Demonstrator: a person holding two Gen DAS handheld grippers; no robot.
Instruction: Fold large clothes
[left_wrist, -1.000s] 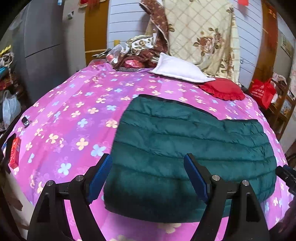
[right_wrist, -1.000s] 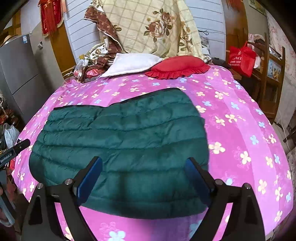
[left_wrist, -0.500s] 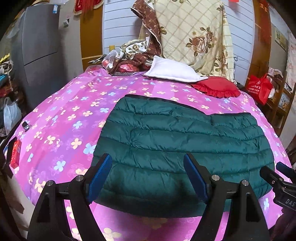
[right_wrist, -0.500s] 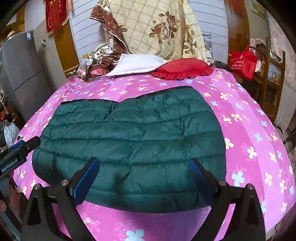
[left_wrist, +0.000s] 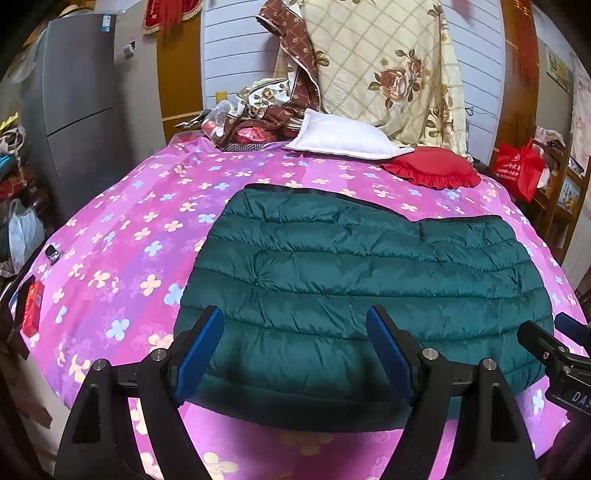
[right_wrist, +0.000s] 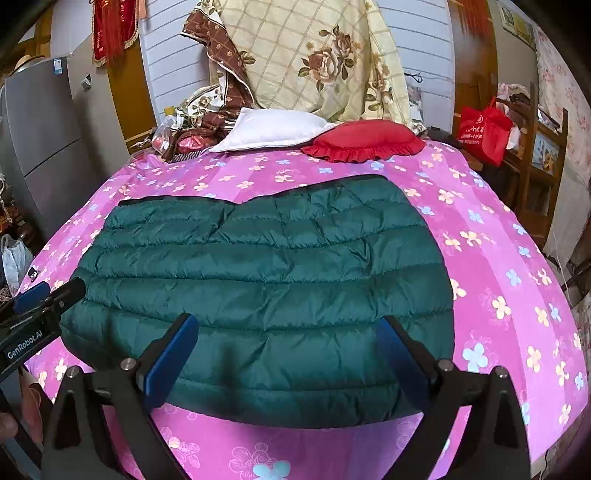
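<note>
Both grippers have drawn back, so the folded green jacket (left_wrist: 354, 288) fills mid-frame on the pink bed (left_wrist: 122, 236), while the left gripper (left_wrist: 295, 354) and right gripper (right_wrist: 288, 354) hover empty, jaws apart, seemingly lining up another fold.

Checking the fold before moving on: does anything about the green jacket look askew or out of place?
Slightly. The green jacket lies folded flat on the bed, but its far edge is stepped, one half reaching further back. Both grippers hover open, touching nothing.
</note>
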